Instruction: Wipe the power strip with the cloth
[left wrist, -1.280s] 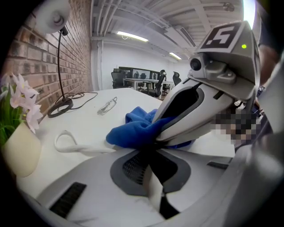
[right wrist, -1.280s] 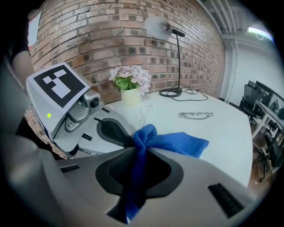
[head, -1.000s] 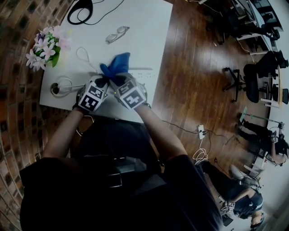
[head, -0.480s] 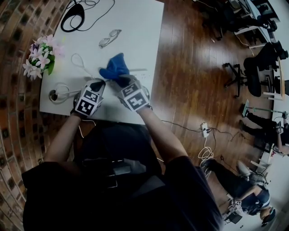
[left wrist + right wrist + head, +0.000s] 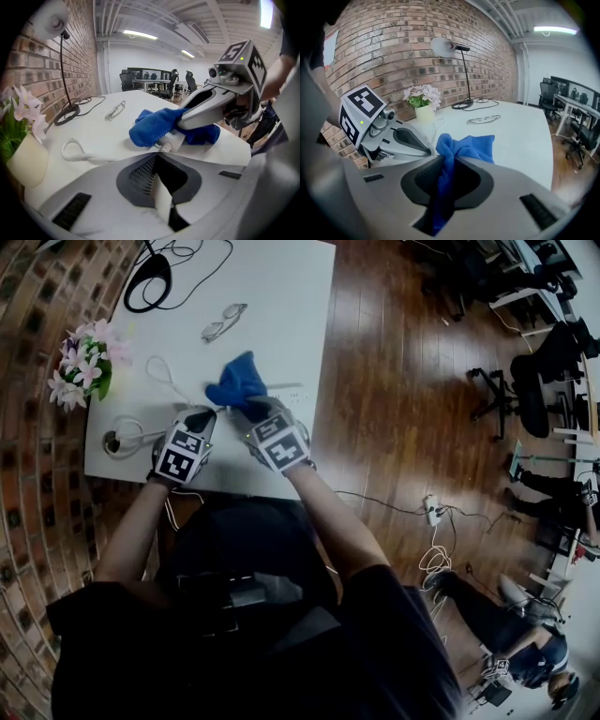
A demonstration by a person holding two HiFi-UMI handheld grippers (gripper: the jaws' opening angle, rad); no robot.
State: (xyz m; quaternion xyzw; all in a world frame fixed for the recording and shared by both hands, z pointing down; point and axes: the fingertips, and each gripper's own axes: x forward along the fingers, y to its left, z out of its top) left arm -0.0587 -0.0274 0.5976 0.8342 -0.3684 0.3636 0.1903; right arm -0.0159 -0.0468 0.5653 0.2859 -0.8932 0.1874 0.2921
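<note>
A white power strip (image 5: pixel 287 392) lies near the white table's front edge, its left part under a blue cloth (image 5: pixel 241 381). My right gripper (image 5: pixel 246 409) is shut on the blue cloth (image 5: pixel 465 144), which bunches between its jaws and drapes over the power strip (image 5: pixel 175 139). Just left of it, my left gripper (image 5: pixel 208 414) is shut on the strip's white cord where it leaves the strip's end. In the left gripper view the cord runs into the left gripper (image 5: pixel 161 154), with the right gripper (image 5: pixel 187 123) pressing the blue cloth (image 5: pixel 154 126) beyond.
A pot of pink flowers (image 5: pixel 82 357) stands at the table's left edge. A white cord loop (image 5: pixel 165 371), glasses (image 5: pixel 223 322) and a black lamp base (image 5: pixel 150 277) lie farther back. Right of the table (image 5: pixel 309 296) are wooden floor and office chairs (image 5: pixel 520 395).
My right gripper has slid the cloth a short way to the right along the strip. My left gripper has stayed put on the cord.
</note>
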